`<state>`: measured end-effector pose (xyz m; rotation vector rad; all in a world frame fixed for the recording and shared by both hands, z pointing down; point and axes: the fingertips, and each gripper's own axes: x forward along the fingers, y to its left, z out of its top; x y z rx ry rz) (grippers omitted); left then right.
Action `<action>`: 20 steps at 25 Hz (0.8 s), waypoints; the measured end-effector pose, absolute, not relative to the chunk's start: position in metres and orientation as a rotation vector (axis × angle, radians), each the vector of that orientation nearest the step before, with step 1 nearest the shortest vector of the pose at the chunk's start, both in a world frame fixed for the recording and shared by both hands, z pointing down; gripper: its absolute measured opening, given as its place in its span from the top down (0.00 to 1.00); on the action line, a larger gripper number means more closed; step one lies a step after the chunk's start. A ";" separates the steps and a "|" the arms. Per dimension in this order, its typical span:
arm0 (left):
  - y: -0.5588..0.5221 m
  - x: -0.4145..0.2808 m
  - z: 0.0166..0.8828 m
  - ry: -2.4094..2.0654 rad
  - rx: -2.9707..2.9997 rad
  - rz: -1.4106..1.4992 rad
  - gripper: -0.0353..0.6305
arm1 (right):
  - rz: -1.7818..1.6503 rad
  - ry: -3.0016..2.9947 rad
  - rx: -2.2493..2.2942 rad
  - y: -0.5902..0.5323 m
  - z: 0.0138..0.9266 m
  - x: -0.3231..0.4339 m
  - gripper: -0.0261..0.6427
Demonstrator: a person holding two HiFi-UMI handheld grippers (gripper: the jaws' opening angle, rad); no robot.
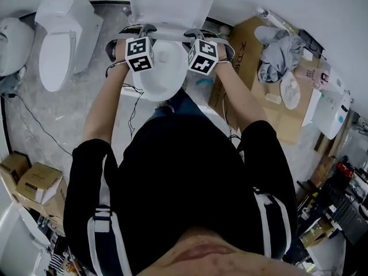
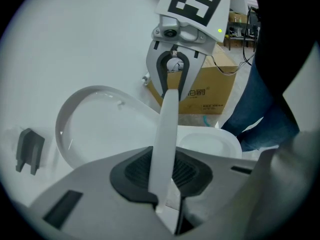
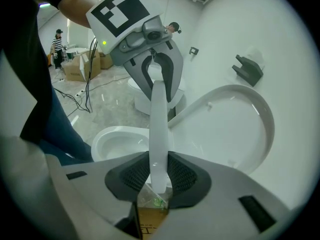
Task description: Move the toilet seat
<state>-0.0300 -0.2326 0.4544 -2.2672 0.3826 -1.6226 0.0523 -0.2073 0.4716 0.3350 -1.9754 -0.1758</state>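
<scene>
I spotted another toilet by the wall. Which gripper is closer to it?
Left. The left gripper grips the toilet seat on the side facing the other toilet; the right gripper grips the seat's far side, further from it.

You have even, bright indoor light with soft, faint shadows. In both gripper views the white wall (image 2: 75, 34) nearly washes out, and small glints sit on the toilet seat (image 3: 159, 129). Their round fisheye frames go black at the corners (straight lines bow near the rim). In the head view your black clothing (image 1: 190, 171) loses detail; the cluttered right edge looks soft, perhaps lens stretch.
</scene>
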 end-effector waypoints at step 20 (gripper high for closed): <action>-0.310 -0.018 0.437 0.312 -2.303 -1.598 0.80 | -0.101 -1.992 0.384 -0.287 0.454 0.065 0.79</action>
